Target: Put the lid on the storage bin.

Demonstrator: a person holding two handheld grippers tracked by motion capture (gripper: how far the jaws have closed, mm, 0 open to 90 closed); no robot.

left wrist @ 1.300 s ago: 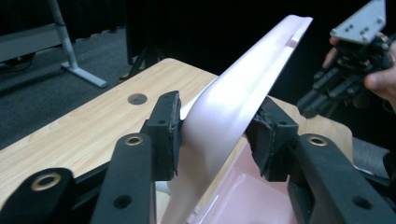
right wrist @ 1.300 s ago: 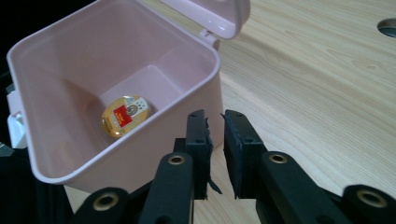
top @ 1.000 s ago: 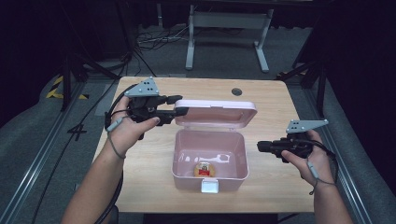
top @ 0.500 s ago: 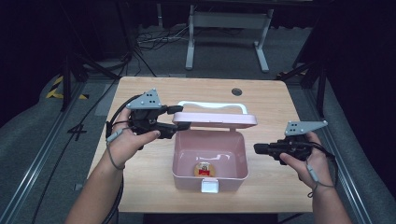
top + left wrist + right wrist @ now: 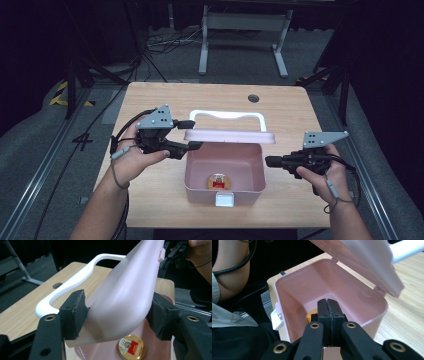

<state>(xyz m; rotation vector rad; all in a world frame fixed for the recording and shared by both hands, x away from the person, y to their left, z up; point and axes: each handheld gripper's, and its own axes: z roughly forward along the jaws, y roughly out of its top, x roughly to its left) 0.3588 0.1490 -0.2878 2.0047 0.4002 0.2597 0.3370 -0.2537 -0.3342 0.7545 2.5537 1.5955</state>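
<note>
A pink box (image 5: 225, 172) stands open near the table's front, with a round gold tin with a red label (image 5: 218, 181) on its floor. Its lid (image 5: 230, 136), with a white handle (image 5: 227, 115), hangs half lowered over the back of the box. My left gripper (image 5: 190, 135) is at the lid's left end. In the left gripper view the lid (image 5: 125, 297) lies between its jaws, which have just been opening, and one pad (image 5: 75, 312) stays close against it. My right gripper (image 5: 270, 161) is shut and empty, right of the box, pointing at it.
A white latch (image 5: 223, 200) sticks out from the box's front wall. The wooden table (image 5: 150, 100) has a cable hole (image 5: 253, 98) at the back right. Beyond it stand a metal frame (image 5: 240, 20) and floor cables (image 5: 155, 42). Rails run along both sides.
The lid has swung from leaning back to half lowered over the box. My left gripper came nearer and lower with it, and its jaws stand wider. The right gripper has kept still.
</note>
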